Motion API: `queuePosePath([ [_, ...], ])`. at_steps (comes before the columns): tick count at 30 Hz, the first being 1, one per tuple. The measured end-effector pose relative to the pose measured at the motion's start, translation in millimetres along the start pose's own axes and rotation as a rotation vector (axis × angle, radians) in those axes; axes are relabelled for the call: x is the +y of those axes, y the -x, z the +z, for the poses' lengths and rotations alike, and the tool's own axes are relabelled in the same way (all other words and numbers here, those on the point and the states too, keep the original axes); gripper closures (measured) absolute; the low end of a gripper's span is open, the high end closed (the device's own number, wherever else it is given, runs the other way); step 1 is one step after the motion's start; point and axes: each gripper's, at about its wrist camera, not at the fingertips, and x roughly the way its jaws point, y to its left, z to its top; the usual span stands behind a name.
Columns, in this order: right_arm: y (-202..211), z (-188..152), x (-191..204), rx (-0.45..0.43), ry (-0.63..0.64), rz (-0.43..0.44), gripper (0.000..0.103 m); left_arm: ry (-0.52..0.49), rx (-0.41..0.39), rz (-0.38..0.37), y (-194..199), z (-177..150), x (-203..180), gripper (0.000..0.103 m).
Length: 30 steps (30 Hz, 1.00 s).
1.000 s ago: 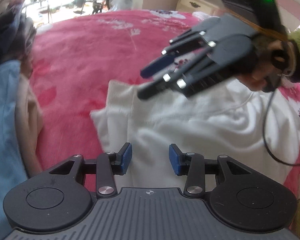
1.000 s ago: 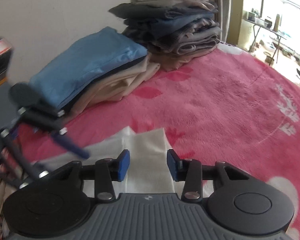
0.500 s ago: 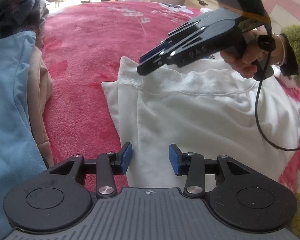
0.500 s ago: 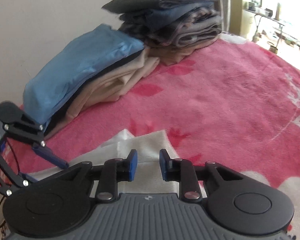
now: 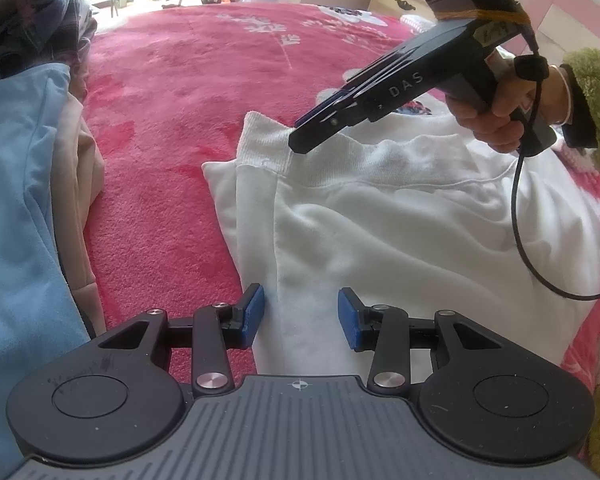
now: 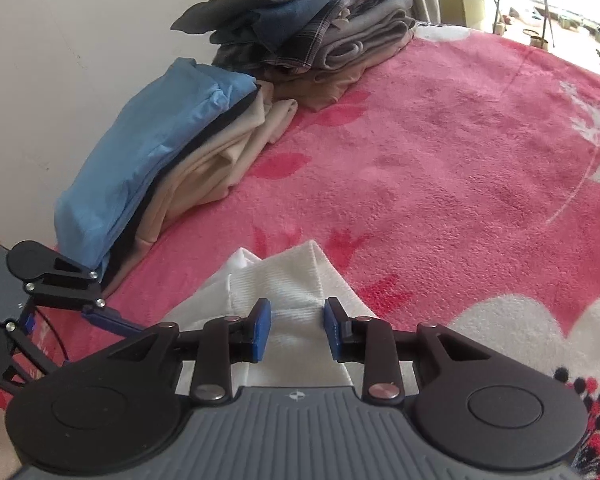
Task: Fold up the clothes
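White garment (image 5: 399, 232), pink floral blanket (image 5: 188, 92)

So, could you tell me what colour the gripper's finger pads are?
Blue pads, clearest in the left wrist view.

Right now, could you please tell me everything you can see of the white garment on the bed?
The white garment looks like a soft fleecy sweatshirt, partly folded, lying flat on the pink blanket. Its ribbed hem band forms the far corner, and a lengthwise fold runs along one edge. The right gripper is at that band with its jaws opening, the ribbing between them; the left gripper, open, straddles the near folded edge.
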Motion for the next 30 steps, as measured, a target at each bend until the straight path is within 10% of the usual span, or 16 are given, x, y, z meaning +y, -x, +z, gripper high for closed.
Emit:
queuePosePath([
  [10, -8, 3, -15, -0.011, -0.085, 0.064, 0.071, -0.007, -0.016, 0.018, 0, 1, 0, 0.063],
  [18, 19, 11, -1, -0.118, -0.028, 0.164, 0.092, 0.023, -0.042, 0.025, -2, 4, 6, 0.063],
  [30, 45, 22, -1, -0.233, -0.091, 0.284, 0.093, 0.048, -0.095, -0.089, 12, 6, 5, 0.073],
])
